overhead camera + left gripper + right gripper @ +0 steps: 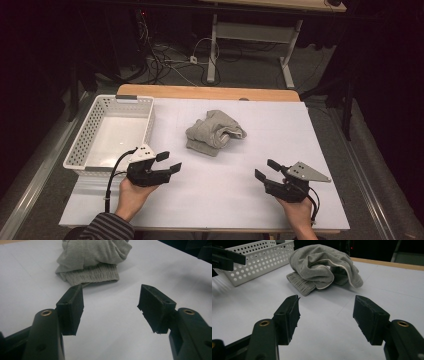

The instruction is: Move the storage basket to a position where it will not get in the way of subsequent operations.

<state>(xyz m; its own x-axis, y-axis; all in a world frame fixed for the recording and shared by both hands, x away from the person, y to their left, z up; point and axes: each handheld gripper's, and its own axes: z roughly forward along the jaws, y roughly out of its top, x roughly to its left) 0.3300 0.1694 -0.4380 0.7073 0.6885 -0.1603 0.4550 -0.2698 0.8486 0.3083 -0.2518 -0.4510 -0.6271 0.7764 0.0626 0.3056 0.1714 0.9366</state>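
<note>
Nothing is gripped yet: both left tongs (171, 162) and right tongs (266, 169) gape empty, the crumpled grey knitted garment (215, 132) untouched at twelve o'clock on the white worktop (225, 195).

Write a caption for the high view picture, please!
Two open grippers, left and right, face a crumpled grey garment beside a white basket.

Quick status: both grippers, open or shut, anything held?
Left gripper: open, empty, aimed at the grey garment.
Right gripper: open, empty, nothing between its jaws.
</note>
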